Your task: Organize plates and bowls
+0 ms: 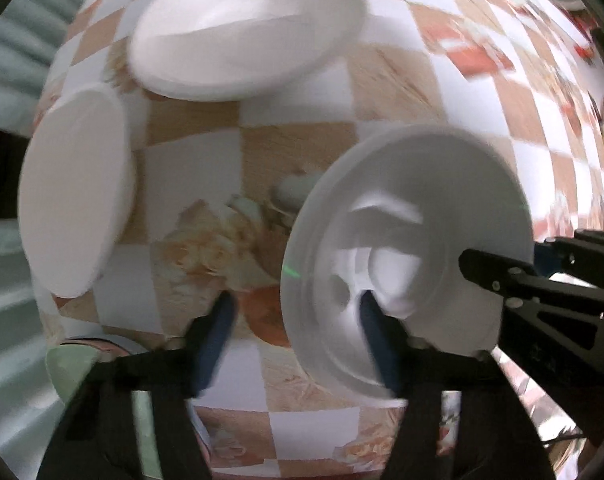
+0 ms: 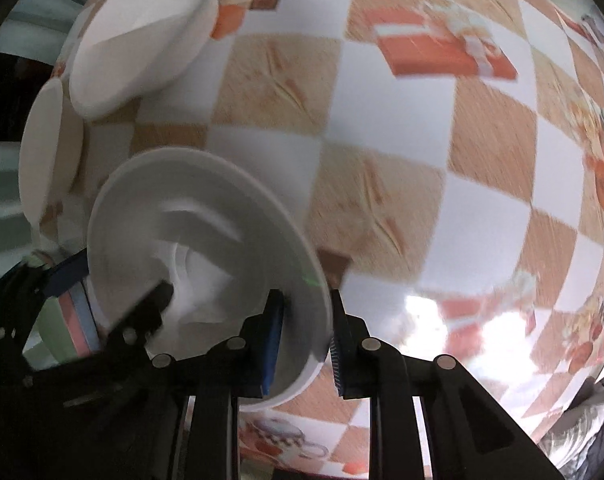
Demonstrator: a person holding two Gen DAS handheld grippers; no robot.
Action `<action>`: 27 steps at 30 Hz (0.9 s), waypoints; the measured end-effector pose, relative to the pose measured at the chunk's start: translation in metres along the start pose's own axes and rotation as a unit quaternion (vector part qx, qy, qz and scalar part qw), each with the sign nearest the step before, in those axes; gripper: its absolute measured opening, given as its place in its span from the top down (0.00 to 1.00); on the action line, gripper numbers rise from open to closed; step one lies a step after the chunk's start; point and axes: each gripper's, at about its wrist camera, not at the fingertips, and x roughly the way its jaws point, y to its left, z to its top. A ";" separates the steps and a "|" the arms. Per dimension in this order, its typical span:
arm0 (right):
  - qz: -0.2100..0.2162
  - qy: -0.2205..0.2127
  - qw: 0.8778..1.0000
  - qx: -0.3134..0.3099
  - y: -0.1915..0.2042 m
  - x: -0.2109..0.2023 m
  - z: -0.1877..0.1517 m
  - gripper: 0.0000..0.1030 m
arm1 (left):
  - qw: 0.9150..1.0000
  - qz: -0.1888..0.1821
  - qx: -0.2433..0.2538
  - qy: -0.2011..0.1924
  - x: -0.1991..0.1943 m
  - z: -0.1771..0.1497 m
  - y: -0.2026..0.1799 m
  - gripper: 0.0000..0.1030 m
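A white bowl (image 1: 405, 256) hangs tilted above the checkered tablecloth. My right gripper (image 2: 305, 340) straddles its rim, one finger inside and one outside, with a gap showing at the outer finger. In the left wrist view the right gripper (image 1: 497, 276) reaches the rim from the right. My left gripper (image 1: 298, 320) is open; one finger (image 1: 373, 320) lies inside the bowl (image 2: 206, 256) and the other over the cloth. A white plate (image 1: 242, 28) and a second white plate (image 1: 78, 200) lie on the cloth beyond.
Stacked pastel bowls (image 2: 72, 324) in green, pink and blue sit at the lower left, and their green rim (image 1: 74, 364) shows by my left gripper. The checkered tablecloth (image 2: 401, 140) spreads to the right. The table's left edge is close to the plates.
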 end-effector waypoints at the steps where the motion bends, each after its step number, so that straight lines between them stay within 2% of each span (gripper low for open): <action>1: 0.002 0.002 1.000 0.003 -0.005 0.001 -0.006 0.78 | 1.000 -0.006 0.007 0.002 0.001 -0.002 -0.003 0.50; 4: 0.005 0.015 1.000 0.009 -0.013 0.005 -0.030 0.78 | 0.999 -0.013 0.038 0.007 0.006 -0.016 -0.020 0.58; 10: 0.008 0.035 0.999 0.030 -0.028 0.014 -0.078 0.78 | 0.993 -0.007 0.115 0.017 0.012 -0.055 -0.061 0.59; 14: 0.009 0.040 0.998 0.039 -0.032 0.016 -0.100 0.78 | 0.990 -0.022 0.134 0.026 0.017 -0.075 -0.071 0.59; 17: 0.010 0.034 0.998 0.048 -0.037 0.017 -0.110 0.77 | 0.989 -0.013 0.146 0.018 0.017 -0.081 -0.077 0.57; 18: 0.010 0.031 0.998 0.053 -0.041 0.015 -0.110 0.77 | 0.989 -0.011 0.147 0.015 0.016 -0.083 -0.077 0.50; 19: 0.010 0.024 0.998 0.062 -0.046 0.011 -0.111 0.71 | 0.989 -0.010 0.148 0.007 0.011 -0.085 -0.081 0.36; 20: 0.009 0.017 0.998 0.068 -0.040 0.008 -0.097 0.47 | 0.989 -0.013 0.149 -0.004 0.005 -0.086 -0.075 0.29; 21: 0.007 0.009 0.997 0.074 -0.045 0.002 -0.094 0.31 | 0.988 -0.017 0.149 -0.025 -0.004 -0.087 -0.072 0.23; 22: 0.006 -0.006 0.997 0.083 -0.051 -0.007 -0.093 0.14 | 0.988 -0.020 0.149 -0.039 -0.011 -0.087 -0.067 0.22; 27: 0.010 -0.049 0.993 0.106 -0.075 -0.048 -0.084 0.13 | 0.988 -0.036 0.137 -0.067 -0.042 -0.083 -0.037 0.21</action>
